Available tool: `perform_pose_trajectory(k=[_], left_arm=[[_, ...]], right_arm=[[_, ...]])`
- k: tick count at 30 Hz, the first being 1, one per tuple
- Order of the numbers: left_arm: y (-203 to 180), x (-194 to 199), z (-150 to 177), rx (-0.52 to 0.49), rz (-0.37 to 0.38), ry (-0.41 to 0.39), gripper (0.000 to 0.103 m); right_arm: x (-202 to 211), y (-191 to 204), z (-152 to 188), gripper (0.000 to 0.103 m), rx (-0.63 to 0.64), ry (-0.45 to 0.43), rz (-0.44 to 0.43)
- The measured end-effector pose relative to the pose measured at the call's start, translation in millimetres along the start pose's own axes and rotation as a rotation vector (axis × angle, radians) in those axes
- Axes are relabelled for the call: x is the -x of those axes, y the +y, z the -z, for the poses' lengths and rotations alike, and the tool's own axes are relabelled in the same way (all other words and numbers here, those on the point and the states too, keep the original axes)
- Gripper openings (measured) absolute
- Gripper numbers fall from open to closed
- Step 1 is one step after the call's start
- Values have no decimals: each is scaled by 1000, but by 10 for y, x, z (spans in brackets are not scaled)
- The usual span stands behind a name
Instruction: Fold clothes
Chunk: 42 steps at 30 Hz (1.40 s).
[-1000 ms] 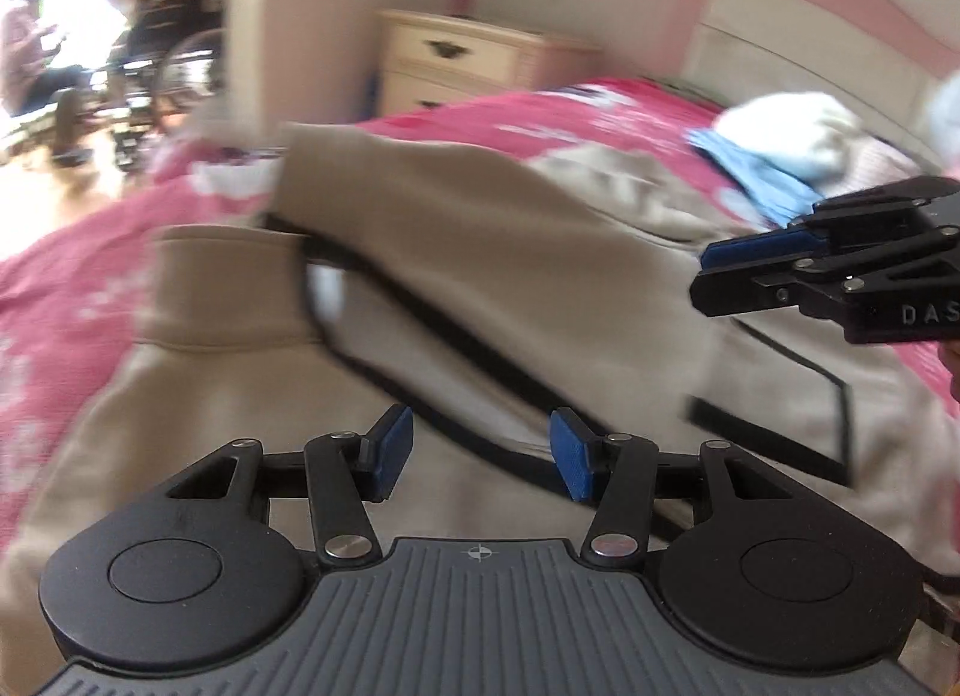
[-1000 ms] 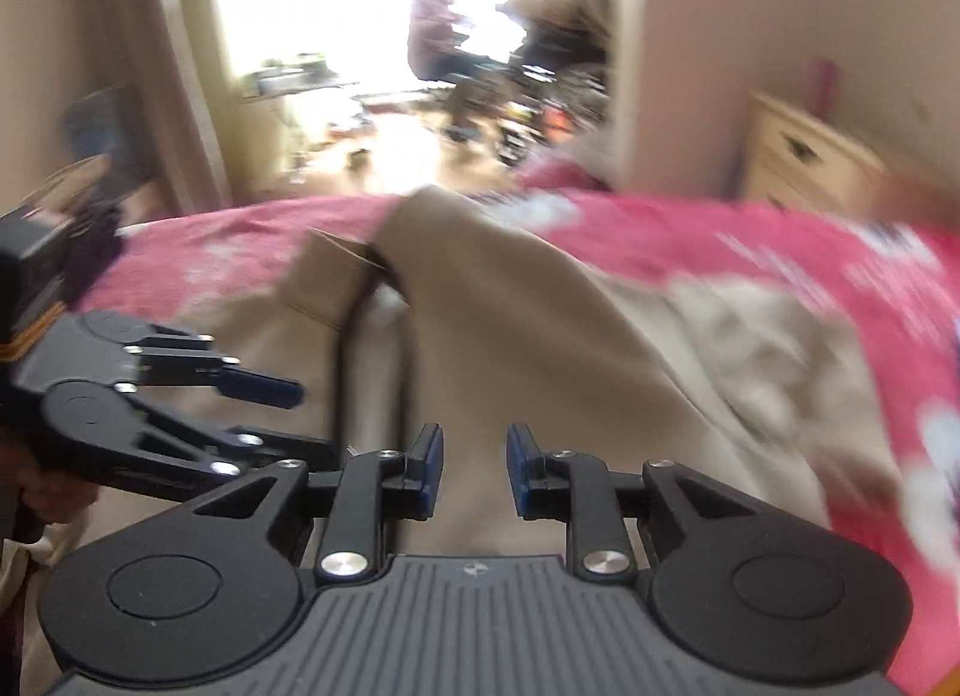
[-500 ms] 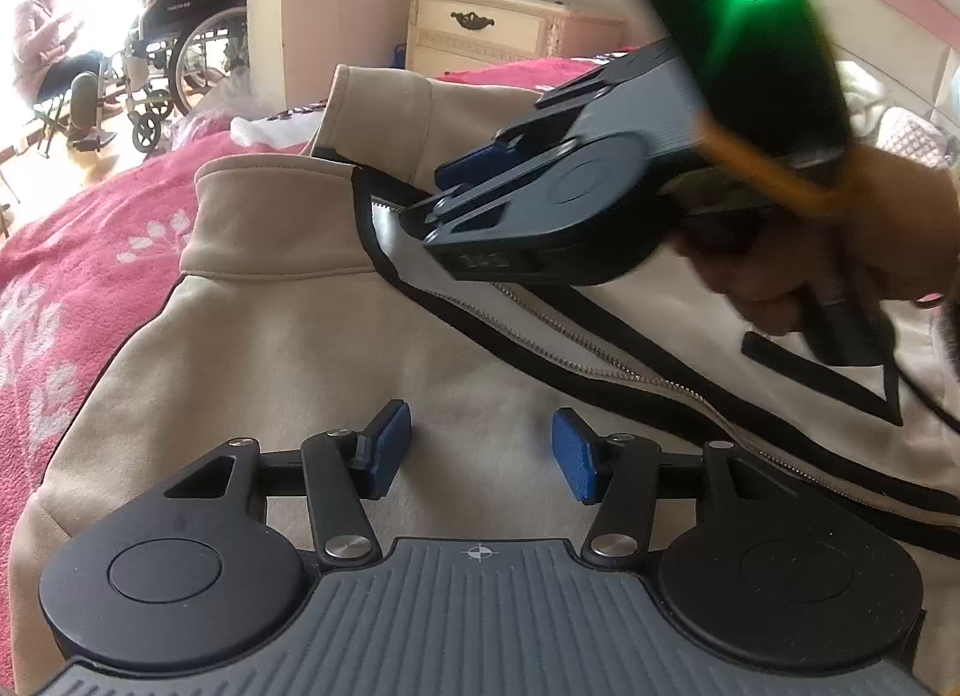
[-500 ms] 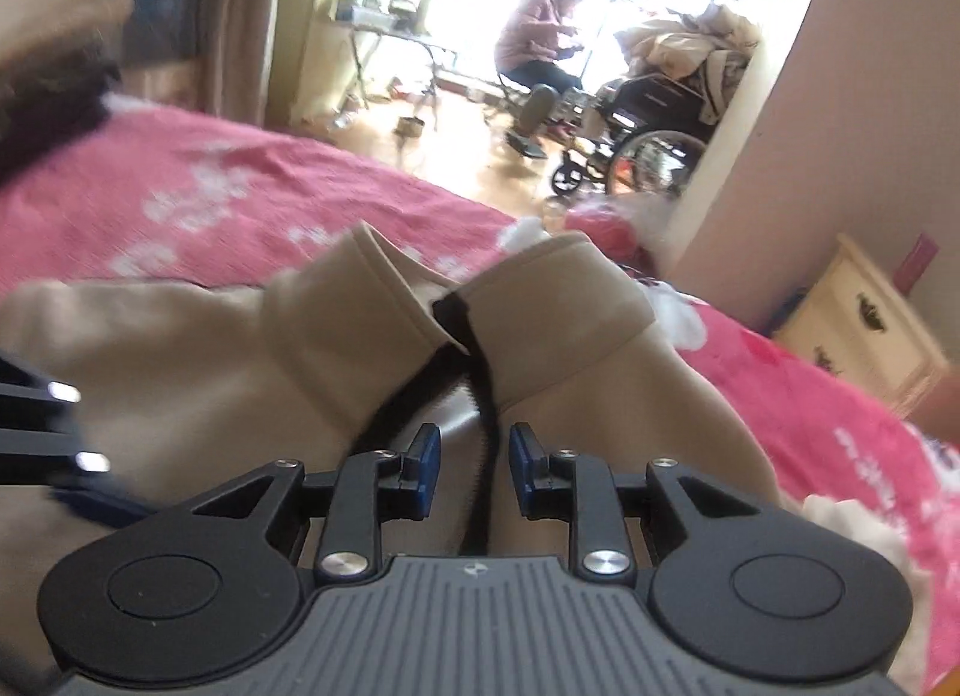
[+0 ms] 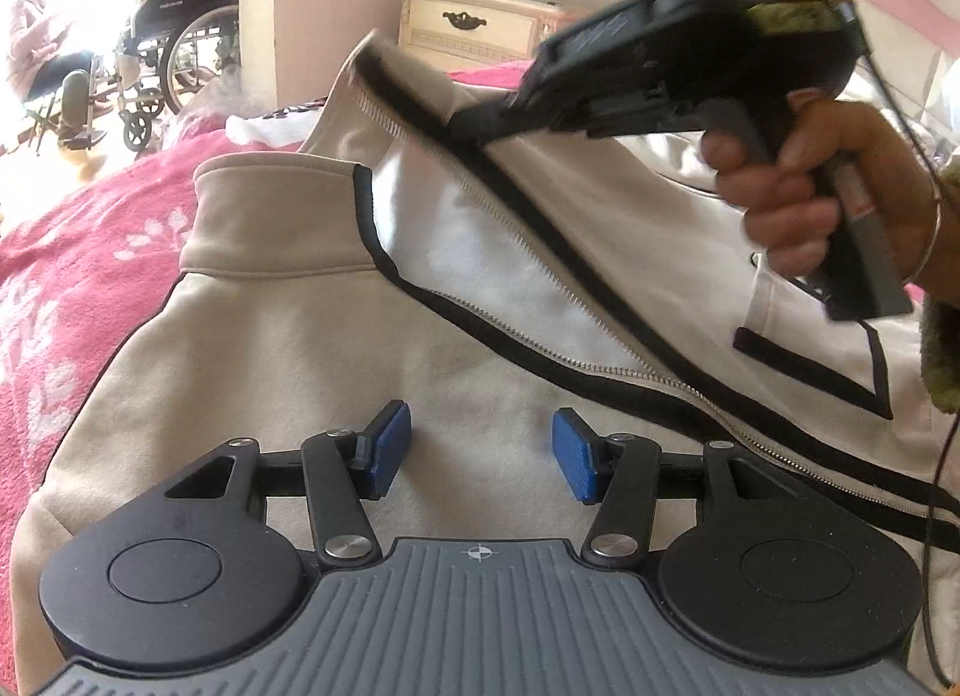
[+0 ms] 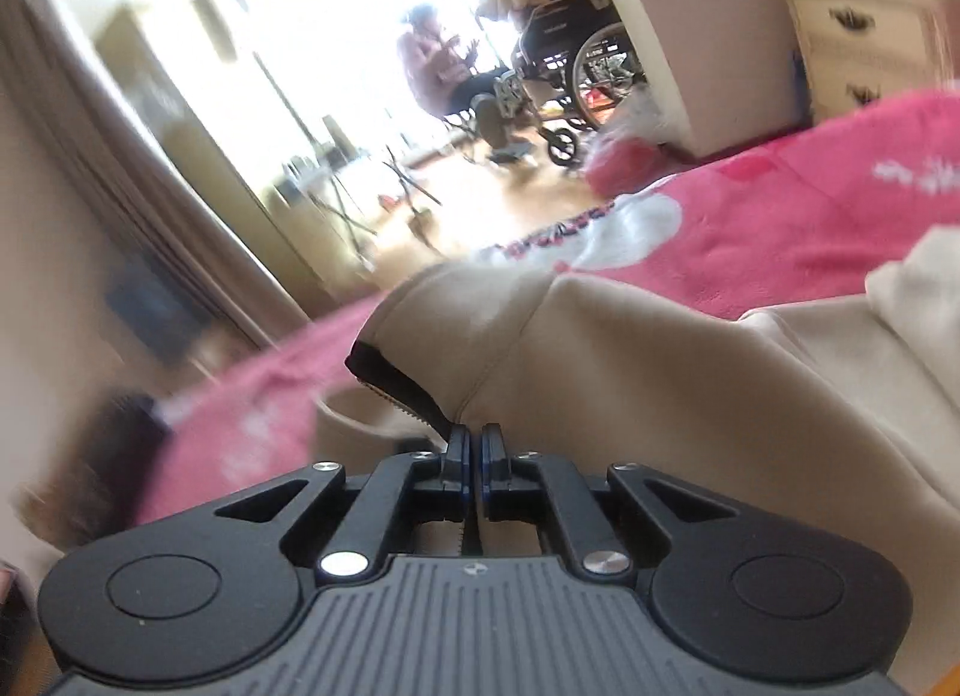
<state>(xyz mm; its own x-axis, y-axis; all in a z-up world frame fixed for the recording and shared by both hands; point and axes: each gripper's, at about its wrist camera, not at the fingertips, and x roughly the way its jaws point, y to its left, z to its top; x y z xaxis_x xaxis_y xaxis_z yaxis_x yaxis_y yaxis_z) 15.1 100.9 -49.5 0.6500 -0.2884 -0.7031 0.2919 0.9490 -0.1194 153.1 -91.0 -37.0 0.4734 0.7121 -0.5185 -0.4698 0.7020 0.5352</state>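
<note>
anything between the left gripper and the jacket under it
Nothing visible. The left gripper hangs open over bare beige jacket; the right gripper, shut on the zipper edge, is farther up.

The jacket (image 5: 288,348) lies on the bed (image 5: 66,276), nightstand (image 5: 480,27) behind it, wheelchair (image 5: 174,30) further left

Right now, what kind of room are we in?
Most likely a bedroom: a beige jacket lies on a pink blanket over a bed, with a cream nightstand beside it.
</note>
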Motion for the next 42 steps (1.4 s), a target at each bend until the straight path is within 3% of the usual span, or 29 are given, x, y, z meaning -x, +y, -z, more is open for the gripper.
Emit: perform_pose_trajectory(k=[4,7,12,17,23,27,29,31,33,34,36,38,41,42], left_arm=[[-9,-12,-3,-8,-1,6,52],[-18,-3,-1,-8,-4,9,53],[-21,5,1,-3,-11,7,53],[1,59,-1,-7,-20,5,53],[148,175,-157,8,-87,-65,53],[462,201,-375,79,-162,-116,61],[698,142,-515,152,-142,-99,65],[949,46,-630,256,-82,-63,67],[1177,-63,-706,397,-13,-35,67],[1296,-113,-717,486,20,-29,67],[1492,-197,-696,643,59,-23,67],[1605,-283,-672,733,69,-5,67],[1605,-398,-688,736,47,23,63],[1575,-416,-711,716,33,24,56]], right_arm=[[48,-198,-75,3,-88,48,-232],[-146,-149,-77,3,-32,121,-224],[-688,1,80,5,104,278,-65],[-307,60,-22,6,68,172,-131],[-50,28,-134,7,64,98,-87],[-100,-29,-123,7,38,90,-44],[19,-89,-184,7,3,57,-58],[44,-96,-320,15,-7,32,-72],[6,-88,-523,61,-15,14,-70],[-54,-91,-632,68,-18,15,-72],[-217,-105,-850,71,-27,25,-63],[-513,-162,-1041,76,-75,100,-36],[-1032,-307,-1180,76,-213,300,2],[-1198,-361,-1184,73,-258,377,13]])
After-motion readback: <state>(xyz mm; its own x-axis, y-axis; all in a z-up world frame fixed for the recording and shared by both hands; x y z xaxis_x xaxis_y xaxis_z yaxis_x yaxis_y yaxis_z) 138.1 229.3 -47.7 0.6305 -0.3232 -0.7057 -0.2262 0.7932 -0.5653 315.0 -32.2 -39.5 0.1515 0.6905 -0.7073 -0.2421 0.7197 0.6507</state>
